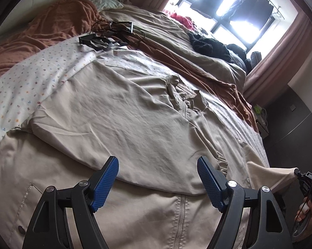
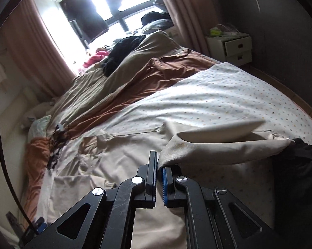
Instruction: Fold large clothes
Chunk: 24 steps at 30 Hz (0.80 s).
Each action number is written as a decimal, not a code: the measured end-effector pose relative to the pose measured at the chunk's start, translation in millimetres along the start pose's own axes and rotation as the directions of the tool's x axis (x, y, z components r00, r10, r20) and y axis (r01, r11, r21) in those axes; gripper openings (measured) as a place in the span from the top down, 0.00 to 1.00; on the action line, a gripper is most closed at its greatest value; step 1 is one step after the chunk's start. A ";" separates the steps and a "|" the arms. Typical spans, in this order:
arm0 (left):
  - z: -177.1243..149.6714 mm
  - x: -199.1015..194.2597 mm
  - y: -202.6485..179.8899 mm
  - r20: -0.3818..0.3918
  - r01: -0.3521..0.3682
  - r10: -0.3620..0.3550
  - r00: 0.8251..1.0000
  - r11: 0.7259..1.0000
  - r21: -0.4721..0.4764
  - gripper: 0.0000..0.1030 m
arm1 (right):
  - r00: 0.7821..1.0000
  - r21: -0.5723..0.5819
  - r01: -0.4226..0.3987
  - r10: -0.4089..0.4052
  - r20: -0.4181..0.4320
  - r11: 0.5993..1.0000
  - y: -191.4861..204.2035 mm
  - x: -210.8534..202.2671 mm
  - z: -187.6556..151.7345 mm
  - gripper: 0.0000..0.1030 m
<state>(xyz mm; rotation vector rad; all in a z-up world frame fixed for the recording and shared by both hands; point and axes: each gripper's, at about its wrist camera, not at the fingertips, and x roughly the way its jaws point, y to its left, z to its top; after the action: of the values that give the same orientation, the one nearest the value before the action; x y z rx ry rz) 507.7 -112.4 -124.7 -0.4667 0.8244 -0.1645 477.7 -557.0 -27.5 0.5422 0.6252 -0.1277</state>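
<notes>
Only the right wrist view shows the right gripper [image 2: 159, 173] clamped on a sleeve [image 2: 207, 147] of the beige jacket [image 2: 106, 161], lifted above the dotted sheet [image 2: 228, 95]. From the left wrist view, the left gripper [image 1: 158, 183] stands wide and holds nothing over the jacket [image 1: 118, 120], which lies spread on the bed, zipper [image 1: 183, 111] visible.

- Daylight floods a bedroom window [image 2: 97, 6] framed by dusty-pink curtains [image 2: 31, 47].
- A white bedside cabinet [image 2: 234, 45] stands against a dark wall [image 2: 280, 20].
- Rumpled bedding covers the bed [image 2: 228, 95].
</notes>
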 end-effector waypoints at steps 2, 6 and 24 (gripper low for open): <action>2.3 -5.5 3.3 0.018 -0.005 0.005 1.000 1.000 -0.013 0.23 | 0.999 -0.025 -0.030 0.029 -0.019 0.999 18.1 6.0 -11.0 0.95; 5.9 -10.5 9.8 0.030 0.007 -0.006 1.000 0.999 -0.039 0.23 | 0.995 -0.059 -0.072 0.067 -0.073 0.996 42.3 26.7 -38.7 0.95; 3.3 -7.0 7.7 0.015 0.006 -0.006 1.000 0.999 -0.033 0.23 | 0.969 0.034 -0.079 0.085 -0.232 0.996 -18.2 18.8 -110.4 0.41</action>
<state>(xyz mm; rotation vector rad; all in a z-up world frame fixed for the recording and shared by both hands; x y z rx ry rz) 505.1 -102.2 -121.6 -0.5008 0.8125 -0.1530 430.3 -514.4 -121.4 0.6114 0.8296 0.0071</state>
